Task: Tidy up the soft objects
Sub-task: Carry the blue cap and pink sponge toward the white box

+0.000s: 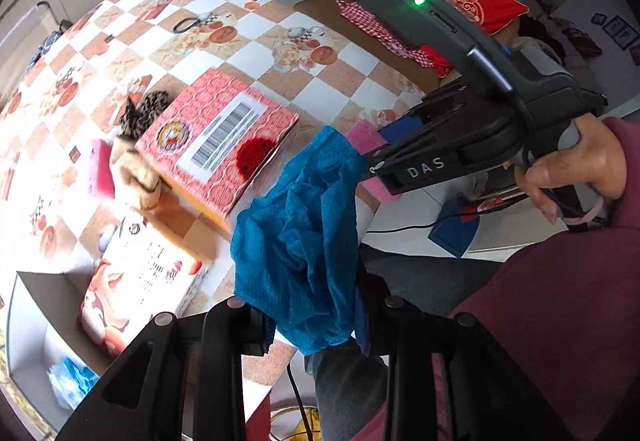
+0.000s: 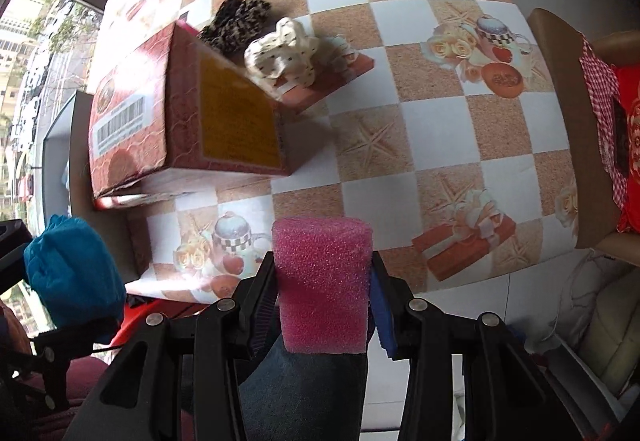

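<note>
So, both grippers are loaded right now. The left gripper (image 1: 316, 325) is clamped on a crumpled blue cloth (image 1: 304, 241), which bunches up and hangs out past the fingertips, just off the near edge of the table (image 1: 320, 89). The right gripper (image 2: 324, 305) is squeezing a pink foam sponge (image 2: 322, 281) between its pads, also hovering at the table's near edge.

Still lying on the table: a leopard-print fabric piece (image 2: 236, 21) and a cream dotted cloth (image 2: 280, 53), both just behind the red cardboard box (image 2: 184, 113), plus another pink sponge (image 1: 100, 169) beside them. An open white box (image 1: 36, 321) sits at the table's left end with a pale blue fluffy thing (image 1: 72, 377) already inside — my guess is that's where the soft stuff goes.

What could go wrong, as I see it:
- The blue cloth is held by a small pinch with most of it loose, so a quick swing could let it slip out or snag on the red box's corner.
- The two grippers are close together, so crossing toward the same box risks a bump.
- The sponge is springy — releasing it high could make it bounce out or off the table edge.
</note>
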A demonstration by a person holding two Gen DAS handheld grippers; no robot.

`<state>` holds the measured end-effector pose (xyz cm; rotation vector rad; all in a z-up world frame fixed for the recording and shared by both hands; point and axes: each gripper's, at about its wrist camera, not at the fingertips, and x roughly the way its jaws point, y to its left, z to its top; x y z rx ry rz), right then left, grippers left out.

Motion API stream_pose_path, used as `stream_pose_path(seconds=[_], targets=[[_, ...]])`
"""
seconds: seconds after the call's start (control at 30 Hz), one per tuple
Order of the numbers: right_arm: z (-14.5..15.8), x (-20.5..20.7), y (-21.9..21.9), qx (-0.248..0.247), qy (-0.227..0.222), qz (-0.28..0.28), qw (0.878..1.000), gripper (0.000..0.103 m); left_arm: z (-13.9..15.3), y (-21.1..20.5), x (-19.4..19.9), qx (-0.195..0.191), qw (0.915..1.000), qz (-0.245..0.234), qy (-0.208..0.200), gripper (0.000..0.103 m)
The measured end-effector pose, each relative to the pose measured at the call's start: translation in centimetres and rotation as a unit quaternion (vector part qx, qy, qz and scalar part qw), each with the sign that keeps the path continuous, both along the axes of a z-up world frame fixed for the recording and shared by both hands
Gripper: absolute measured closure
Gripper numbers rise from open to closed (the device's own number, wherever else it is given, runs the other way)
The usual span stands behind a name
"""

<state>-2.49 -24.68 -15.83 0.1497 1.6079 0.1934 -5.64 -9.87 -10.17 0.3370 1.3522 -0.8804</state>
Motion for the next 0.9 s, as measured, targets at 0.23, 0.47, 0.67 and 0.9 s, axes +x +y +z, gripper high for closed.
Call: stream_pose_path(seconds=[0.23,0.47,0.67,0.9], targets=[[0.1,-0.6,5.6,0.017,0.005,0.094,0.995,0.059,-1.1,4.1,-1.2,0.029,0.9972,0.069,0.004,0.070],[0.7,-1.4,11.1,0.022,-0.001,0.192,0.981,0.059,-0.9,8.7,-1.3,0.025,0.9880,0.152,0.001,0.070],[1.9,-1.2,14.1,0.023,-0.008,0.248,0.968,0.059,-0.2,12.9,-1.5,0.019,0.9731,0.229,-0.004,0.070],[2.4,-0.8,18.2,0.023,-0.011,0.318,0.948,0.059,0.2,17.1,-2.3,0.017,0.9519,0.306,-0.011,0.070]])
